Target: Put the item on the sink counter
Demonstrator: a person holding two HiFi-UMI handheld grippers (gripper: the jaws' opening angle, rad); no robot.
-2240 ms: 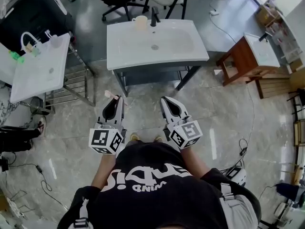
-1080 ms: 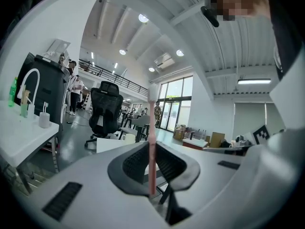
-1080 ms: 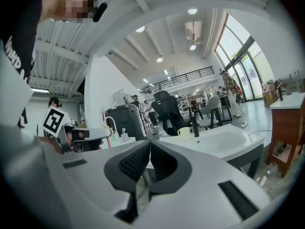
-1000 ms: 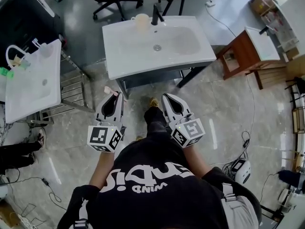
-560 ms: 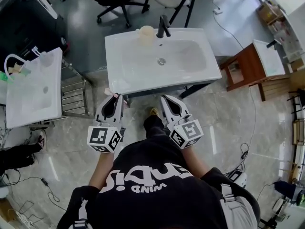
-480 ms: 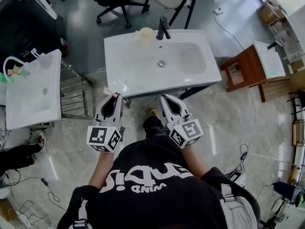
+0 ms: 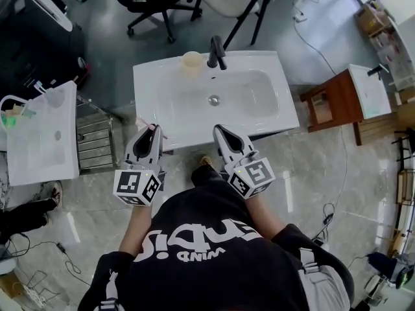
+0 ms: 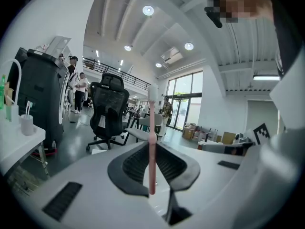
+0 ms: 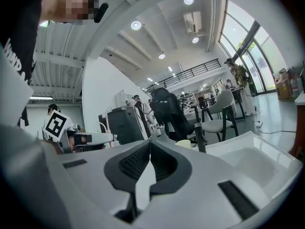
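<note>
Change: in the head view the white sink counter has gone from well ahead of the grippers to right under their tips, so the person has walked up to it; gripper pose unchanged, both held low and forward. Judgement: approach about done, placing not started, item not yet on the counter. Left: left gripper has its tips over the counter's near edge, towards the front-left corner, jaws clamped on a thin pink toothbrush with a white head, which stands upright between the pads with the head above the tips. The counter strip left of the basin is bare and looks like the obvious drop zone; a thin handle will probably tip or roll on release, so better laid flat. Centre: black faucet and beige cup at the counter's back edge, well apart from both grippers. Right: right gripper tips also at the near edge, jaws pressed together with nothing between them. Views: left gripper view shows the grip clearly but no counter, only a black office chair and the room; head view gives position against the counter but barely shows the toothbrush; right gripper view confirms the empty closed jaws and shows basin, faucet and cup beyond them
</note>
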